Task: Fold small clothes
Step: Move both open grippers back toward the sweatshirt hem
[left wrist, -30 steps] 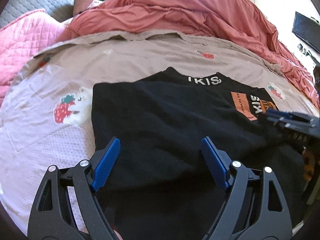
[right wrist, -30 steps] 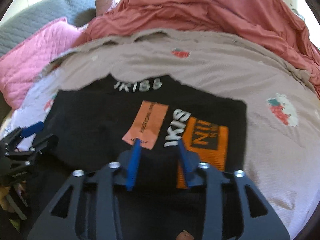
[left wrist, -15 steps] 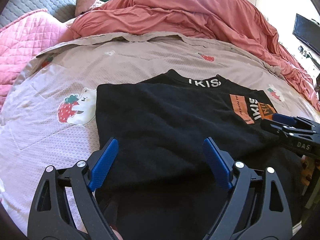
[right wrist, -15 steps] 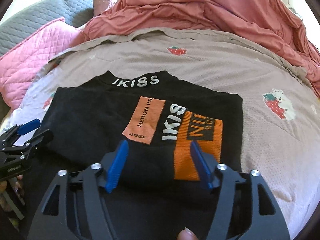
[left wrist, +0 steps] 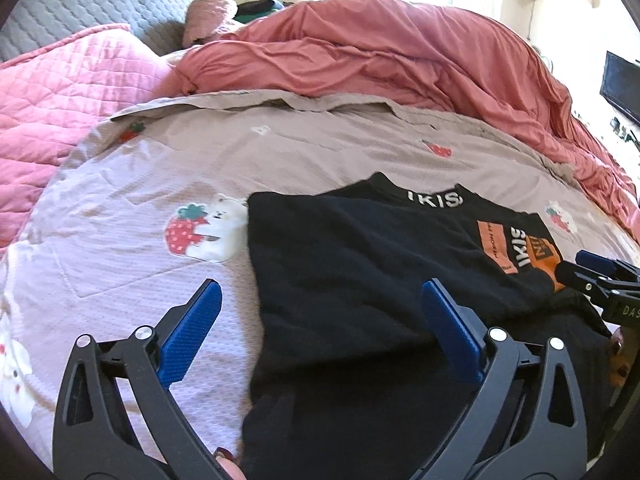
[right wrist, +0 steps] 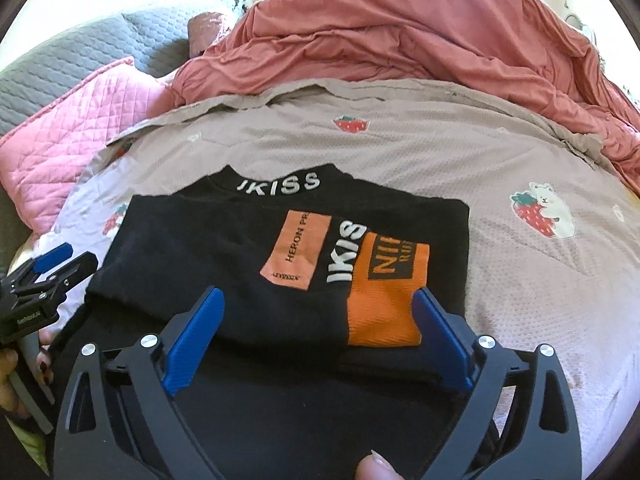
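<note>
A black shirt (left wrist: 360, 264) with a white "IKISS" collar and orange patches lies folded on the bed; it also shows in the right wrist view (right wrist: 224, 248). My left gripper (left wrist: 320, 316) is open and empty, hovering over the shirt's left edge, one finger over the sheet. My right gripper (right wrist: 316, 326) is open and empty above the shirt's near fold, by the orange patch (right wrist: 384, 292). Each gripper shows at the edge of the other's view: the right one in the left wrist view (left wrist: 600, 280), the left one in the right wrist view (right wrist: 52, 276).
The shirt rests on a mauve strawberry-print sheet (right wrist: 480, 152). A bunched red duvet (right wrist: 420, 40) lies behind it. A pink quilted pillow (left wrist: 60, 100) and a grey headboard (left wrist: 80, 8) are at the far left. A dark screen (left wrist: 622, 80) is at the right.
My right gripper opened wide and drew back from the shirt. My left gripper shifted left and back, so its left finger now hangs over the sheet.
</note>
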### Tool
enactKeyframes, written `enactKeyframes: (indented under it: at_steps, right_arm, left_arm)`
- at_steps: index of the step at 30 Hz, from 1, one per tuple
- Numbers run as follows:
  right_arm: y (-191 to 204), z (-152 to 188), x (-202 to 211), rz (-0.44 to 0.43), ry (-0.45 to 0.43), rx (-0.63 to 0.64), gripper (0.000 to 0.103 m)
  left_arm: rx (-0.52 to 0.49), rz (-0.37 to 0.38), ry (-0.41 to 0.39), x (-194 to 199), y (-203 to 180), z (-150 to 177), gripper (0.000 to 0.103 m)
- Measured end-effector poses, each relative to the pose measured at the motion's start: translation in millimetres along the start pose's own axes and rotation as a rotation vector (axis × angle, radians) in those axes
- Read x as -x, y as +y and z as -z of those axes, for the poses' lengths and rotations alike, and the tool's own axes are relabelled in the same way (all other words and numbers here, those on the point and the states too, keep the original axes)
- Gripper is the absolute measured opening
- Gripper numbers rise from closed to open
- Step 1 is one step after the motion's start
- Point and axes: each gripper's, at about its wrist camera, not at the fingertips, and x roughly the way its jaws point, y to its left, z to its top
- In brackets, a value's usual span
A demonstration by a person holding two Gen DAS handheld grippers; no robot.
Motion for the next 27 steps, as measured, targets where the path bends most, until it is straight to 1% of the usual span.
enactKeyframes:
  at_steps: [7, 16, 20, 27]
  right_arm:
    - [2, -4, 10, -0.001, -0.021, 0.001, 0.095]
    - [0, -6, 24, 0.010, -0.037, -0.001, 0.096]
    - [-3, -5, 31, 0.010, -0.042, -0.005, 0.096]
    - [-7, -5, 46, 0.011, -0.062, -0.010, 0.096]
  left_arm:
    - [0.033, -0.005, -0.021, 10, 11, 0, 0.093]
    - [0.074, -0.007, -0.021, 21, 26, 6, 0.093]
    - [0.078, -0.010, -0.021, 25, 29, 7, 0.093]
    - [0.079, -0.038, -0.033, 39, 33, 10, 0.093]
